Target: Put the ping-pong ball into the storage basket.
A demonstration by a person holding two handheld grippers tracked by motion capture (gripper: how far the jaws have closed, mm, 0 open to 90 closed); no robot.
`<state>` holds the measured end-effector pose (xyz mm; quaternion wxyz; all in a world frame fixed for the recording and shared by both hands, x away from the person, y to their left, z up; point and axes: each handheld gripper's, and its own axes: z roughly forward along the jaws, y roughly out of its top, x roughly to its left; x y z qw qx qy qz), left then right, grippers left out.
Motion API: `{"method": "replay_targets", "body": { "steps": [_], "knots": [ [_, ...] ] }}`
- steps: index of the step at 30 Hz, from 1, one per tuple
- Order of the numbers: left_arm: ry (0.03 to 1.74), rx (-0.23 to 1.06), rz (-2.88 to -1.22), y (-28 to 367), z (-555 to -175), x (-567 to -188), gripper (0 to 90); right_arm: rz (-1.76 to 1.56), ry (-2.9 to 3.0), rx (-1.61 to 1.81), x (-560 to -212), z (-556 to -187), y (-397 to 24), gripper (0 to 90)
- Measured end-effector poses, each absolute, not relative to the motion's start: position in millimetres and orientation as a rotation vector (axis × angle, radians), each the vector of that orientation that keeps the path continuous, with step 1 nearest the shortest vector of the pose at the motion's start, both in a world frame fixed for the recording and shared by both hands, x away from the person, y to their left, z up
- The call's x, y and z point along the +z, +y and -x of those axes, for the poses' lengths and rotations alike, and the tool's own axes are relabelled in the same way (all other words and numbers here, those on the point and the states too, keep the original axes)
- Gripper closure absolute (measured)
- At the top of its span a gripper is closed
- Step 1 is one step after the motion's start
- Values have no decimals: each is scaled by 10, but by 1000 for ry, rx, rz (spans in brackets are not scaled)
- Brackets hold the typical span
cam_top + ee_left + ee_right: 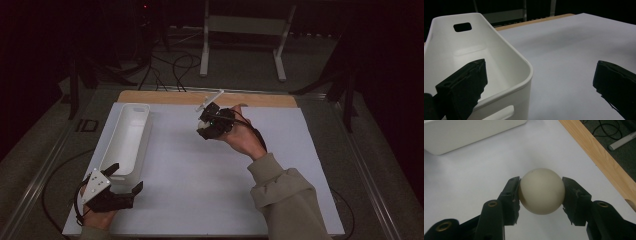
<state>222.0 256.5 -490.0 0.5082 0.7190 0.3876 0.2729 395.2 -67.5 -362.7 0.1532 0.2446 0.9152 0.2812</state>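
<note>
Gripping a cream ball (541,191), our right tool (541,195) has its two black jaws closed on opposite sides of it, the pads pressing at about the ball's widest part. In the right gripper view the ball sits squarely between the jaw tips, bulging out beyond them, with the white sheet (474,177) below and the desk's wooden edge (596,155) running past on one side. From the high view we see this right tool (206,125) raised over the far middle of the sheet, near the wooden strip, the ball just a pale spot at the jaw tips.

Our left tool (126,180) rests at the near left corner of the desk, jaws spread wide with nothing between them. Its camera looks along the jaws at a white bin (506,62): one jaw shows in front of the bin's near end, the other over bare sheet beside it. The bin (127,137) lies lengthwise along the left side of the sheet, well apart from the ball.
</note>
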Motion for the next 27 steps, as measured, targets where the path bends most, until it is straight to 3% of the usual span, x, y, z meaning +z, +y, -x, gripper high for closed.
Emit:
{"method": "replay_targets", "body": {
  "steps": [27],
  "knots": [
    [933, 657, -1733, 2565, -2220, -4900, 0, -648, 2642, 824, -3592, -3895, -508, 506]
  ]
}}
